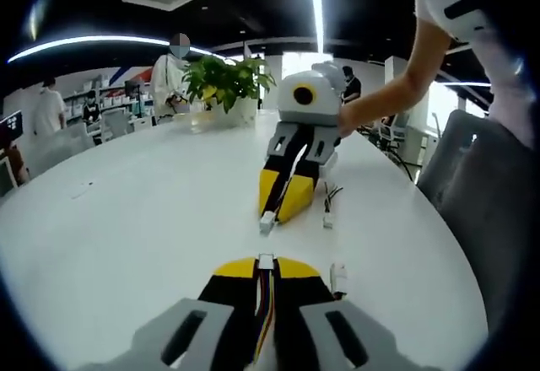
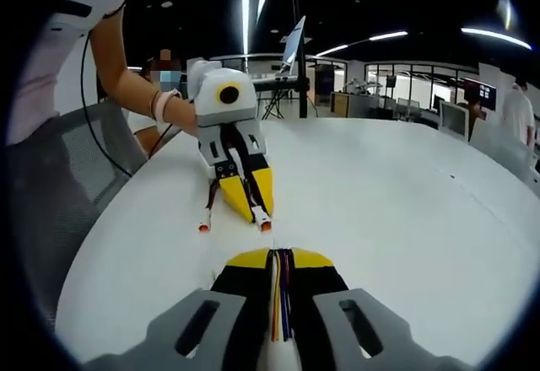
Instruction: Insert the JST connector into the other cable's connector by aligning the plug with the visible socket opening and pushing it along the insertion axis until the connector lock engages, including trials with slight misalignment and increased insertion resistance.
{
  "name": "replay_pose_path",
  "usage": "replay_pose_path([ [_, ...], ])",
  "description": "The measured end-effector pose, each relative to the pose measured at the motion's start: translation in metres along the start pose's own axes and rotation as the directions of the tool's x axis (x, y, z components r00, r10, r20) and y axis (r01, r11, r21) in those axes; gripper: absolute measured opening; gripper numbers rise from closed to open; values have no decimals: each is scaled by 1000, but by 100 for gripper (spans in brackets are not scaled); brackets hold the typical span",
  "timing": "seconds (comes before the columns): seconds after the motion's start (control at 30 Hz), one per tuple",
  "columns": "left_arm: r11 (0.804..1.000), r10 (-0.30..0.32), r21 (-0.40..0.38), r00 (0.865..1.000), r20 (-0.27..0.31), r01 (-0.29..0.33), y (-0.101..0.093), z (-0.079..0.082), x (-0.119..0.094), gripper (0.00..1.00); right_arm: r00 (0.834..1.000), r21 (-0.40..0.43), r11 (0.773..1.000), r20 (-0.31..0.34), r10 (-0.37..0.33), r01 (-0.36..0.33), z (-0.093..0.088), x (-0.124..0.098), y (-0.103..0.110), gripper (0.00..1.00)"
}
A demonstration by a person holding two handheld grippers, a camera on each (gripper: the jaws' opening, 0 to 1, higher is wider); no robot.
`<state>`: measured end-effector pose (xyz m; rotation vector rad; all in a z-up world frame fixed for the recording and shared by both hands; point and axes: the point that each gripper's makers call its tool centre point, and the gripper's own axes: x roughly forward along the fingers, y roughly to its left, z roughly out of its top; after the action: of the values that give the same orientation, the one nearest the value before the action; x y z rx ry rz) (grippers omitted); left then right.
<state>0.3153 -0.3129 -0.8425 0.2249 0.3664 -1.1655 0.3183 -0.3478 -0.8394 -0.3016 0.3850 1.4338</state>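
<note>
Over a white table (image 1: 126, 244), two hand-held grippers face each other tip to tip, slightly apart. Seen in the left gripper view, the left hand-held gripper (image 1: 266, 263) has its yellow-tipped jaws closed together on a multicoloured cable whose white JST connector (image 1: 266, 260) protrudes from the tips. Opposite it, the right hand-held gripper (image 1: 277, 217) is likewise clamped on the other cable, whose white connector (image 1: 267, 222) projects from its tips. The two connectors are near each other but not touching. Two loose white connectors (image 1: 328, 216) (image 1: 339, 276) lie on the table beside the grippers. Seen in the right gripper view, the right hand-held gripper (image 2: 281, 257) pinches coloured wires (image 2: 281, 303), and the left hand-held gripper (image 2: 256, 212) points toward it with a connector (image 2: 262, 217) at its tips. A potted plant (image 1: 224, 84) stands at the table's far end.
</note>
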Motion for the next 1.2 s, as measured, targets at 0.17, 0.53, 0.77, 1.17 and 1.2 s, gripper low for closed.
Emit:
replay_pose_path([
  [0.17, 1000, -18, -23, 1000, -1, 18, -2, 1, 2, 0, 1000, 4, 1000, 0, 14, -14, 0, -3, 3, 4],
  [0.53, 997, -65, 29, 996, -53, 67, -6, 19, 4, 0, 998, -40, 997, -18, 65, -66, 11, -12, 14, 4],
  [0.77, 995, -93, 37, 995, -34, 95, -9, 36, 1, 0, 996, -71, 993, -13, 92, -92, 25, -18, 18, 4],
  [1.17, 994, -88, 61, 995, -56, 91, -15, 40, -4, 0, 994, -98, 989, -15, 106, -107, 30, -14, 16, 4],
  [1.2, 994, -86, 63, 995, -55, 90, -14, 41, -4, 0, 994, -97, 989, -16, 108, -109, 31, -13, 17, 4],
])
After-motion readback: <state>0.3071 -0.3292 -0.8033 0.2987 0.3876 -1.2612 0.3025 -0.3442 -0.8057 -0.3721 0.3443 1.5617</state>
